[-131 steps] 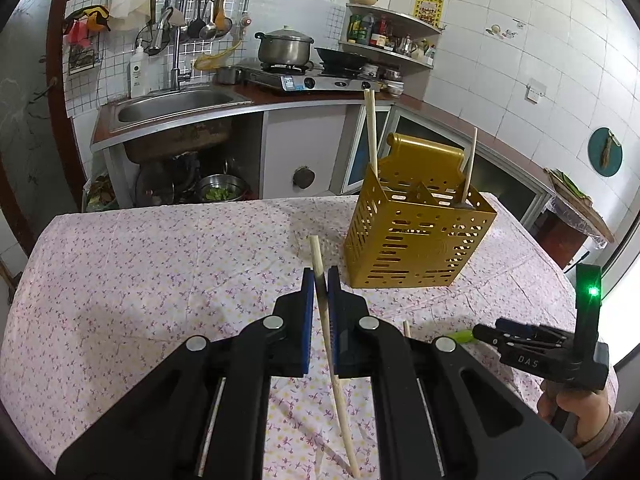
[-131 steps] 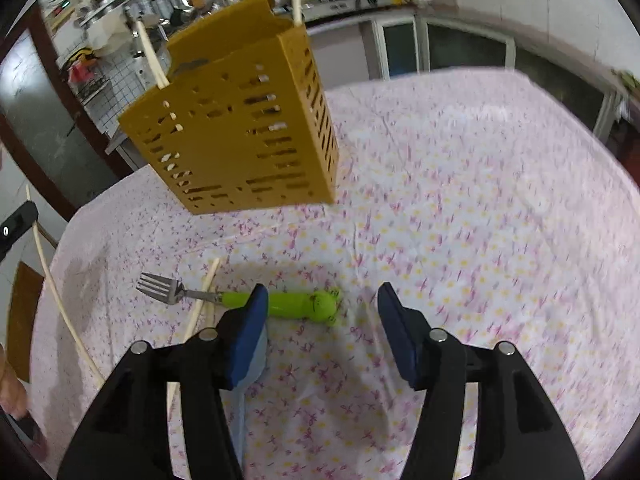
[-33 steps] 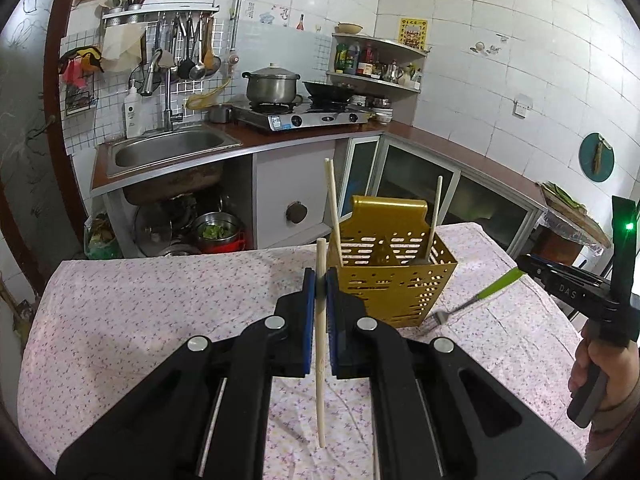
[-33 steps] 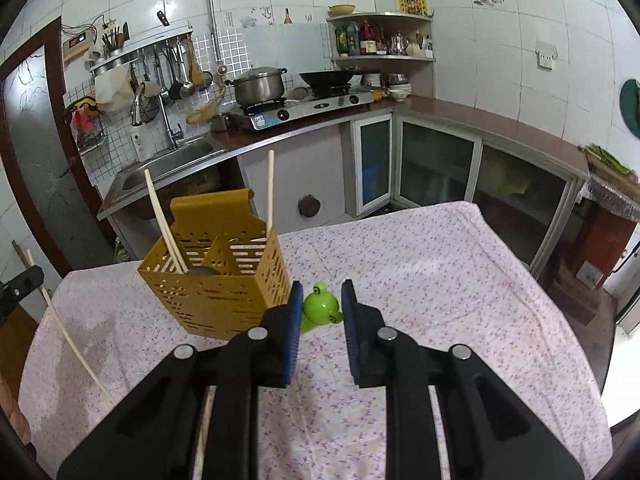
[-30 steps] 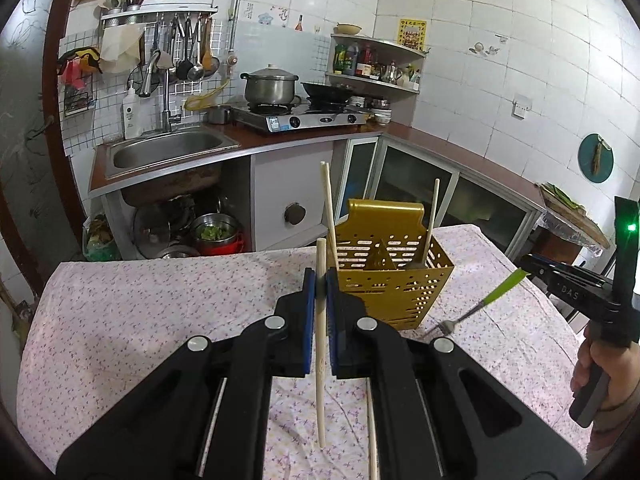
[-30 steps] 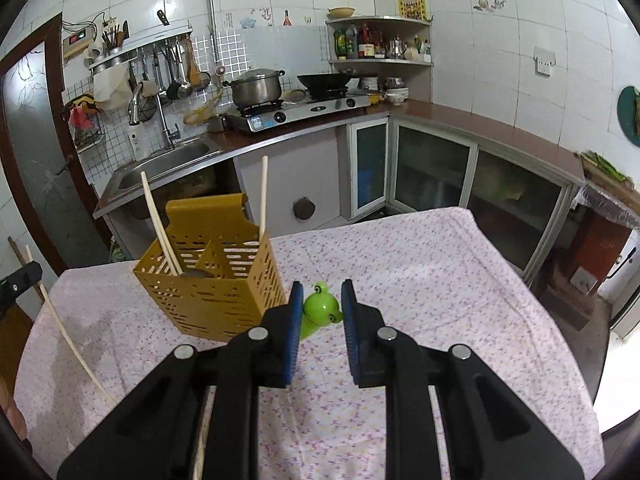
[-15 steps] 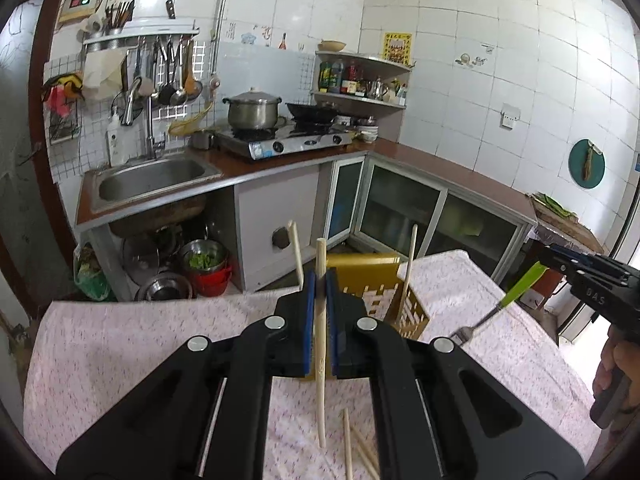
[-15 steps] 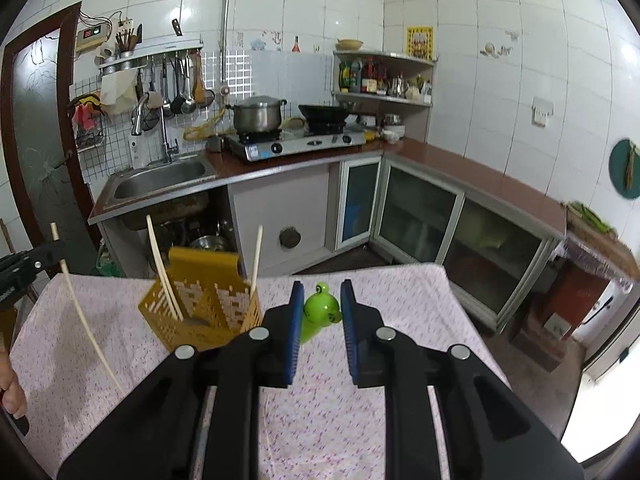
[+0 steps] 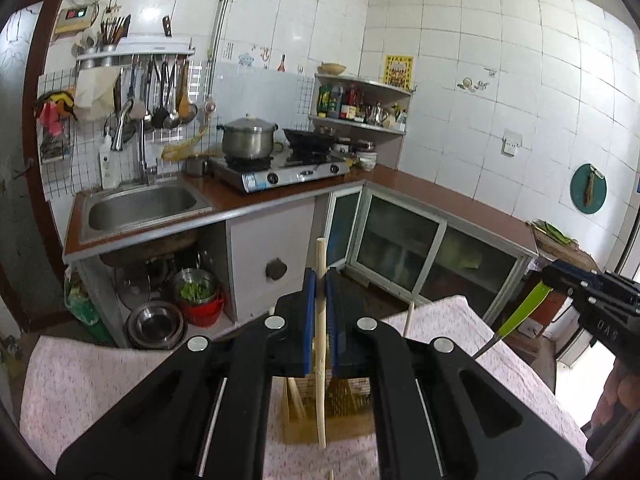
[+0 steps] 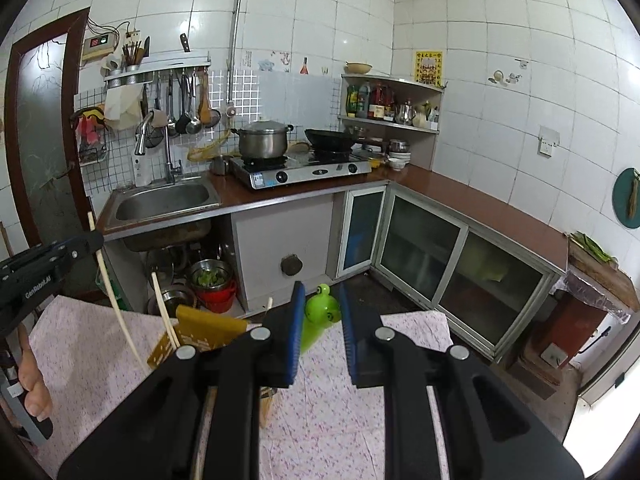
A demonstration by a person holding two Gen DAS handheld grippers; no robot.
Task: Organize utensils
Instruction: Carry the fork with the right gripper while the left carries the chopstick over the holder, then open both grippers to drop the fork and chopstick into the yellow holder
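My left gripper is shut on a wooden chopstick and holds it upright high above the table; its lower end hangs over the yellow utensil holder. My right gripper is shut on a green-handled fork with a frog-face end. In the left wrist view the fork slants down from the right gripper. In the right wrist view the holder stands at lower left with chopsticks in it, and the left gripper holds its chopstick.
A table with a pink floral cloth lies below both grippers. More chopsticks lie on it near the holder. A kitchen counter with a sink, stove and glass cabinets stands behind.
Both grippers have risen well above the table with their utensils. The holder now sits low and close under the left gripper's chopstick.
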